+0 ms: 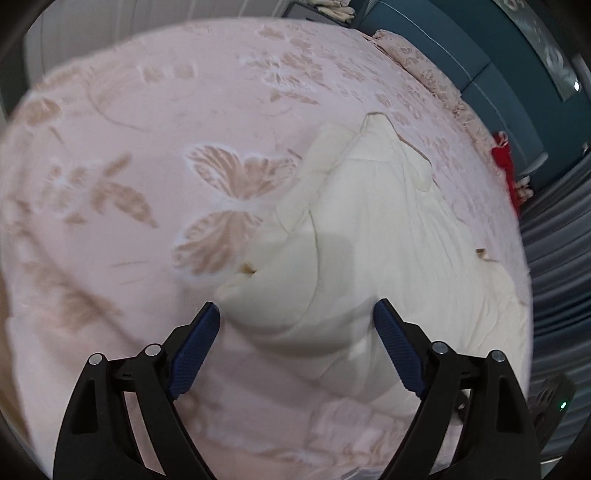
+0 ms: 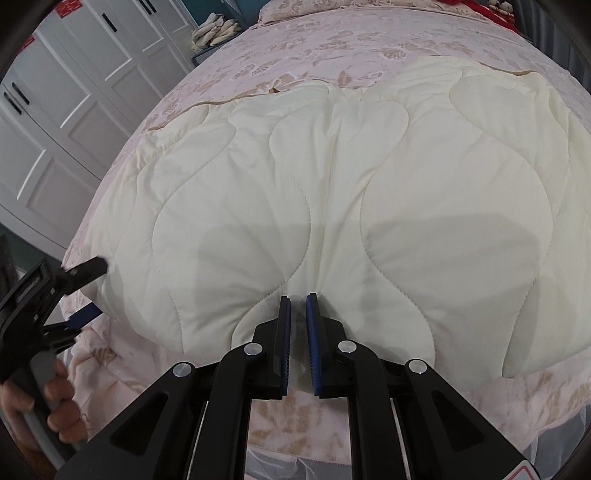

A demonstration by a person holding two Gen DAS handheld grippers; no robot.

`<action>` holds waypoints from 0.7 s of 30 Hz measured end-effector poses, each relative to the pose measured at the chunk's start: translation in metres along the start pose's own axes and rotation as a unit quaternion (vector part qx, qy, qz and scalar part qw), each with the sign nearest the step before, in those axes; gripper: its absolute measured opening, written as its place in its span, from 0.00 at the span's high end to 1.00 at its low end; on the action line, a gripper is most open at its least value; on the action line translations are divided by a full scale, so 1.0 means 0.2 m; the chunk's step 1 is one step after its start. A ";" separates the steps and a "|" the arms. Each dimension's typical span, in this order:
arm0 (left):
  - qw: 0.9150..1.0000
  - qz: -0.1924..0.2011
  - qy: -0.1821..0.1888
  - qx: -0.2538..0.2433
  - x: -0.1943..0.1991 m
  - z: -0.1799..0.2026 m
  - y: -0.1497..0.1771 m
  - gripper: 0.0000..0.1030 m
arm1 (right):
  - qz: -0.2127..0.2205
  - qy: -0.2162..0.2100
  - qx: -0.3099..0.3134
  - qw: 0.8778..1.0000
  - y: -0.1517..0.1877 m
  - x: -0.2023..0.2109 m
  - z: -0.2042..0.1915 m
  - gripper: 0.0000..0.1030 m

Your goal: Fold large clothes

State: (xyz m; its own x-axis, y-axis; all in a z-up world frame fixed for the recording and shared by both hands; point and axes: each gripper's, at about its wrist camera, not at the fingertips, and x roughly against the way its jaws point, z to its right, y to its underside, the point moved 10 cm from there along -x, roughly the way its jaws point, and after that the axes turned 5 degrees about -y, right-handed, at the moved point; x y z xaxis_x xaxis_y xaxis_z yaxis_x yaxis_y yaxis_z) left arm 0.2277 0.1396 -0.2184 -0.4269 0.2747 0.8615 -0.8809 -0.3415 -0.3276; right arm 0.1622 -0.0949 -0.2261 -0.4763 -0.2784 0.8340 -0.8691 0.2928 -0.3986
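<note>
Left gripper [image 1: 295, 317] is held wide open at cream quilt [image 1: 369, 229] corner, nothing gripped. Right gripper [image 2: 298, 300] is nearly closed w/ quilt edge pinched, on pink bedspread [image 1: 129, 129].

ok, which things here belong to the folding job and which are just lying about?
Job:
- cream quilted padded garment spread on the bed
- left gripper, open at its corner
- right gripper, nearly closed at its near edge

Lying about:
- pink butterfly-print bedspread
- red fabric item
- white panelled wardrobe
- pile of pale folded cloths

A cream quilted garment [image 2: 332, 192] lies on the pink butterfly-patterned bed [image 1: 129, 122].
</note>
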 end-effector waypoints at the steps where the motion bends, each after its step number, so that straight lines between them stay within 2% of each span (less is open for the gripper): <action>1: 1.000 -0.009 0.011 0.010 -0.03 0.00 0.00 0.19 | -0.002 0.000 -0.001 1.000 0.00 0.01 -0.01 0.90; 4: 0.999 -0.017 0.038 0.033 -0.08 0.04 -0.01 0.22 | -0.011 0.004 0.005 1.000 0.02 0.01 -0.02 0.90; 5: 0.998 -0.017 0.041 0.033 -0.08 0.06 -0.01 0.31 | -0.012 0.006 0.010 1.000 0.02 0.00 -0.02 0.90; 6: 0.998 -0.018 0.046 0.031 -0.07 0.08 -0.01 0.35 | -0.013 0.011 0.017 1.000 0.03 -0.01 -0.02 0.91; 8: 0.998 -0.020 0.055 0.029 -0.05 0.12 0.00 0.54 | -0.015 0.013 0.020 1.000 0.03 -0.02 -0.02 0.91; 11: 0.998 -0.012 0.065 0.009 0.04 0.18 0.00 0.72 | -0.017 0.012 0.013 1.000 0.04 -0.05 0.00 0.92; 14: 0.997 0.003 0.079 -0.018 0.15 0.26 0.00 0.80 | -0.018 0.016 0.017 1.000 0.04 -0.07 0.00 0.94; 16: 0.995 0.016 0.089 -0.039 0.24 0.35 0.01 0.81 | -0.017 0.018 0.018 1.000 0.03 -0.07 0.01 0.95; 21: 0.993 0.045 0.073 -0.081 0.34 0.49 0.00 0.83 | -0.016 -0.008 -0.027 0.999 0.01 -0.02 0.03 0.97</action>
State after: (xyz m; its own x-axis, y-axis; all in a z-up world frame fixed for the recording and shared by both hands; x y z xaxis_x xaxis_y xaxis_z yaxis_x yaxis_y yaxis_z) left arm 0.2190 0.0710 -0.1212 -0.5197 0.3817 0.7643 -0.8543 -0.2253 -0.4684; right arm 0.1604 -0.0979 -0.2318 -0.4504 -0.3034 0.8397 -0.8760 0.3319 -0.3499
